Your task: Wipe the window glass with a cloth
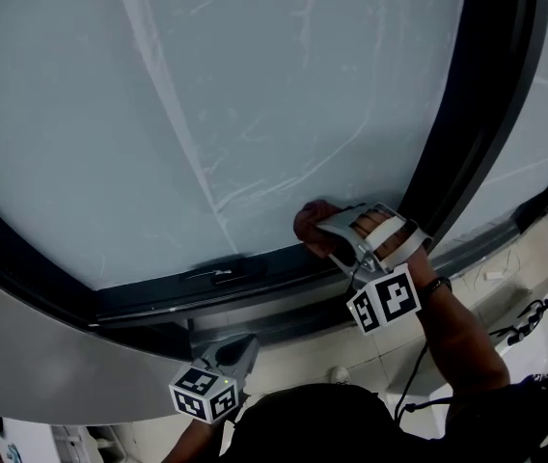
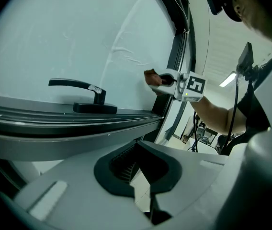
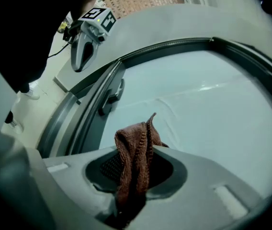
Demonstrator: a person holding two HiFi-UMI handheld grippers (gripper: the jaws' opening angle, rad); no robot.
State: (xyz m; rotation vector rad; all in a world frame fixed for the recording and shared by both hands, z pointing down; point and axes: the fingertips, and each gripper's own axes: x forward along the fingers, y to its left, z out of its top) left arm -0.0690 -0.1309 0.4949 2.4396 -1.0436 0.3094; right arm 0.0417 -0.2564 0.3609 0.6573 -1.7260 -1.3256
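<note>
**Cloth.** The cloth (image 3: 133,152) is a brown knitted rag. It looks soft and light, bunches freely and has no stiffness of its own. The right gripper (image 1: 337,241) has its fingers (image 3: 193,181) closed on the middle of the bunch, and a loose peak of fabric stands past the tips. Judgement: this hold suits wiping, because the projecting fabric pads the fingers from the pane. A hold nearer an edge would likely let the rag trail or pull free under friction.

**Position.** In the head view the cloth is pressed on the glass (image 1: 206,95), to the right of the handle (image 1: 214,275) and slightly above it. It sits close to the lower rail and the dark upright of the frame (image 1: 467,143).

**Left gripper.** The left gripper (image 1: 235,353) sits below the handle, apart from the window. Its fingers (image 2: 78,186) are brought together with nothing between them.

**Surface.** The pane is hard, smooth and pale. It carries curved streaks (image 1: 255,191) above the handle and to its right, which suggests much of the pane is not yet wiped. Judgement:
- The glass is fragile and slippery, so apply moderate, even pressure.
- Let only fabric touch the pane.
- Strokes toward the handle need care, as the lever stands proud of the rail and could snag the rag.

**Room.** A pale floor (image 1: 303,355) lies below the handle. Dark cables (image 1: 534,312) lie far to the right of the handle.
</note>
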